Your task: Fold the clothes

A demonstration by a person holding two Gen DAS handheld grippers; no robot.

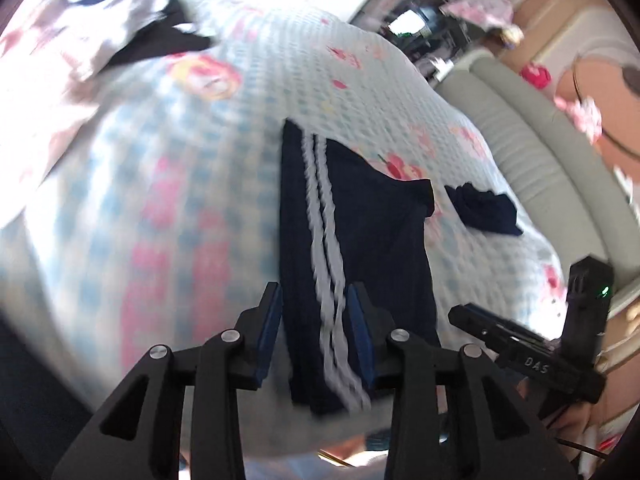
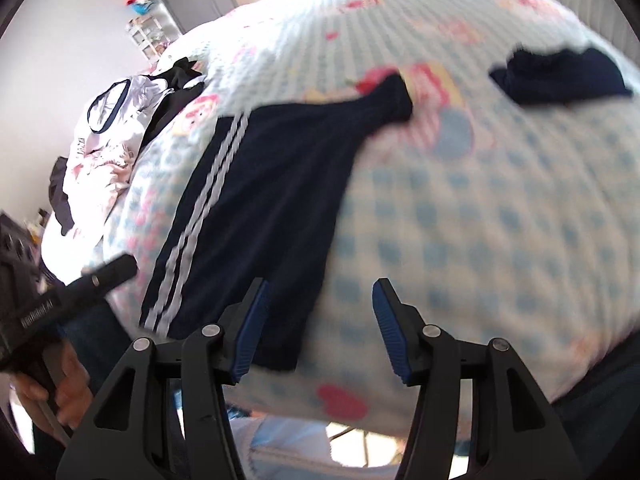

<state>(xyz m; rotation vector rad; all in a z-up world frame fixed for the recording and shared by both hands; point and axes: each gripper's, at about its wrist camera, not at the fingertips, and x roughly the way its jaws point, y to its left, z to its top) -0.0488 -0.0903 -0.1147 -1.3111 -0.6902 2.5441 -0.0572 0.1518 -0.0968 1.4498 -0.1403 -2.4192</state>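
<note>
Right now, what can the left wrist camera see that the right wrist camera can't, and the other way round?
Only the left wrist view shows the padded grey bed edge and a cluttered dark shelf. Only the right wrist view shows a white rack by the wall and the person's hand gripping the other tool. Both show the navy striped shorts, the small navy item, the laundry pile and the checked bedspread, each behind an open claw: left claw, right claw.
</note>
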